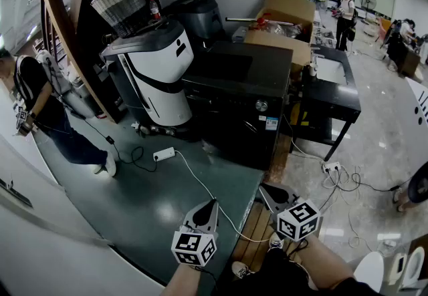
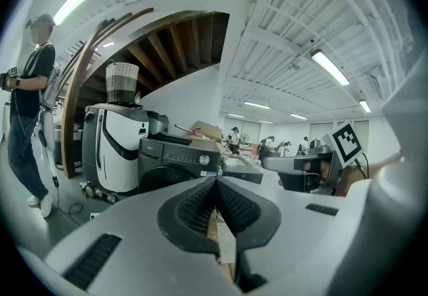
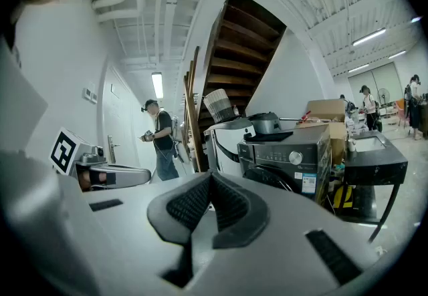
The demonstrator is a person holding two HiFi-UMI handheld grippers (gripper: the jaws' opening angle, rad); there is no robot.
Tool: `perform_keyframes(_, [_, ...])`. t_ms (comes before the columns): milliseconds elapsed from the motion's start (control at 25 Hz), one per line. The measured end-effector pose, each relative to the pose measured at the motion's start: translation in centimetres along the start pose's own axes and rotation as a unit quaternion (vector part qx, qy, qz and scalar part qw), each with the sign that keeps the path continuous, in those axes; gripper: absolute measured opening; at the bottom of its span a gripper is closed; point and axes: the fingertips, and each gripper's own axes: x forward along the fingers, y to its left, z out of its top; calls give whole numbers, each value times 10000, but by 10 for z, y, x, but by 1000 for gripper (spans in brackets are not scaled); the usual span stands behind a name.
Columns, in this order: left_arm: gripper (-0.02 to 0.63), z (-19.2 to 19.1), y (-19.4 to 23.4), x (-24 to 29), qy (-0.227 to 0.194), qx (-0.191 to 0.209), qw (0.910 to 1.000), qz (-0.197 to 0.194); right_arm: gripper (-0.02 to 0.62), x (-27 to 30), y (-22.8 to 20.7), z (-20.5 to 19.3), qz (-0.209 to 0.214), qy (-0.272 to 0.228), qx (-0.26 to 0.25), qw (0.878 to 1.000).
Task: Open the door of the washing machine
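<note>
The left hand-held gripper and the right hand-held gripper are held fully closed and empty, well apart from the black washing machine, whose door is seen shut.

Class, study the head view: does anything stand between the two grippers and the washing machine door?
Nothing at gripper height. Only a power strip and a white cable lie on the floor between the door and the shut, empty left gripper and right gripper.
</note>
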Motion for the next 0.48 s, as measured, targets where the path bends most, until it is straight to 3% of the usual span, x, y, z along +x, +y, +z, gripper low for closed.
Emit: perform_keyframes(480, [17,0,-5,-5,-91,-16,10000,-8,17,-6,8,3,105,-152,14,9998])
